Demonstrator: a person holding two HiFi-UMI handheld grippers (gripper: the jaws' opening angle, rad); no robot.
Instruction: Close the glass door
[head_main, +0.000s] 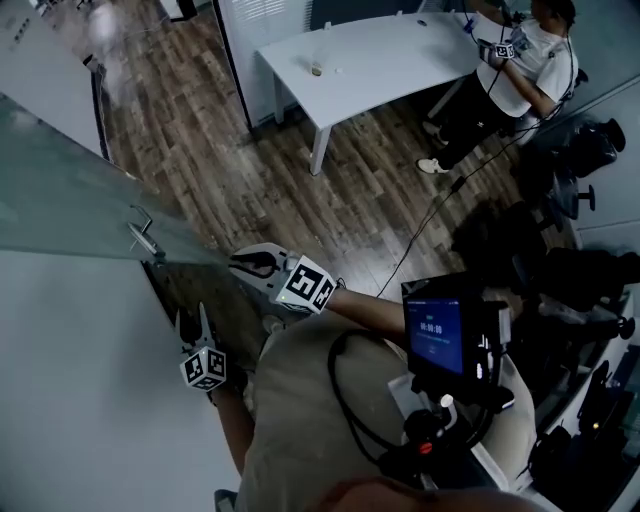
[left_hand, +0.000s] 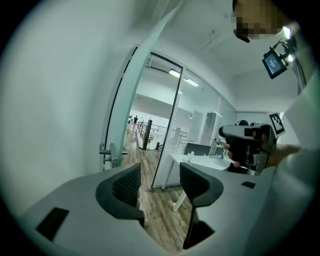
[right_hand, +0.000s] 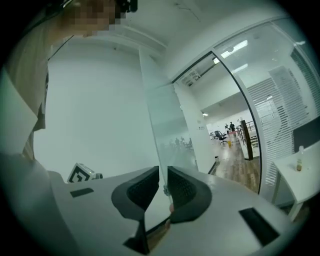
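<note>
My right tongs (right_hand: 163, 174) seem clamped on the heavy, slippery glass door (right_hand: 167, 125) edge; left tongs (left_hand: 160, 170) gape empty. The handle (head_main: 142, 232) offers surer hold.

White table (head_main: 385, 60) w/ small bottle (head_main: 316, 68), person (head_main: 518, 62) beside; wood floor (head_main: 330, 215)

grey left claw (head_main: 192, 322), right claw (head_main: 245, 263), beige shirt (head_main: 300, 410)

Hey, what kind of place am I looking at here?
Most likely an office meeting room: a glass door with a metal handle, a long white table on wood-look flooring, and dark office chairs along one side.
</note>
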